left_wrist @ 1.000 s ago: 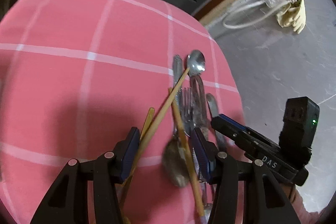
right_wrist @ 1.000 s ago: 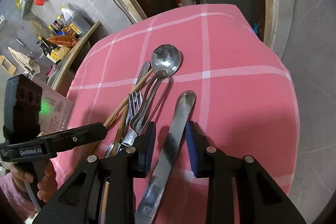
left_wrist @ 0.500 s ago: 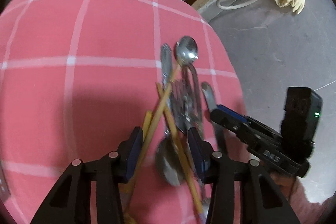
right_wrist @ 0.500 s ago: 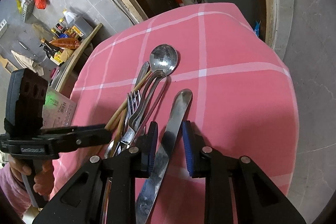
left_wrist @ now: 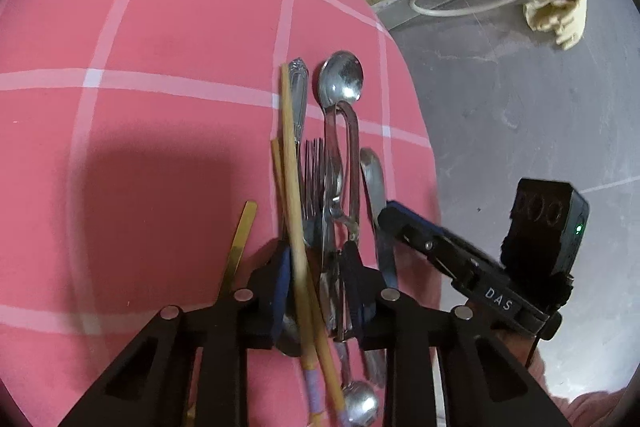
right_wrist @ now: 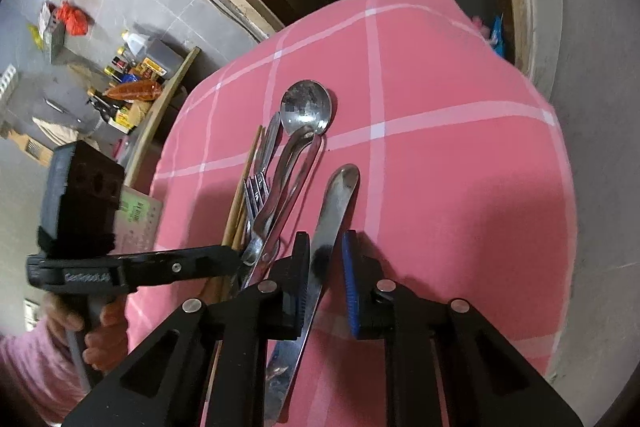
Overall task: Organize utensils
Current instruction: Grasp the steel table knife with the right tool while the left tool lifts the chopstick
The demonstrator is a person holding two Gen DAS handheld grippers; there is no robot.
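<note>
A bundle of utensils lies on the pink checked tablecloth [left_wrist: 160, 147]: two wooden chopsticks [left_wrist: 290, 155], a fork [left_wrist: 314, 167], a large spoon [left_wrist: 342, 79] and a looped metal handle [left_wrist: 352, 147]. My left gripper [left_wrist: 316, 267] is closing on this bundle, its pads against the chopsticks and the metal handles. A gold flat handle [left_wrist: 240, 239] lies just outside its left finger. My right gripper [right_wrist: 325, 267] straddles a butter knife [right_wrist: 336, 203]; its jaws are closing, with a gap still showing at the right pad. The left gripper [right_wrist: 224, 259] shows beside it.
The table edge drops off close to the right of the knife [left_wrist: 372, 175], over grey floor. A white hose and a cloth [left_wrist: 556, 11] lie on the floor. Bottles and clutter [right_wrist: 132, 79] sit past the table's far left. A hand in a pink sleeve [right_wrist: 92, 331] holds the left gripper.
The left jaws have narrowed around the bundle, and the crossed chopsticks have swung nearly parallel with the other utensils. The right jaws have narrowed around the knife, which stays on the cloth.
</note>
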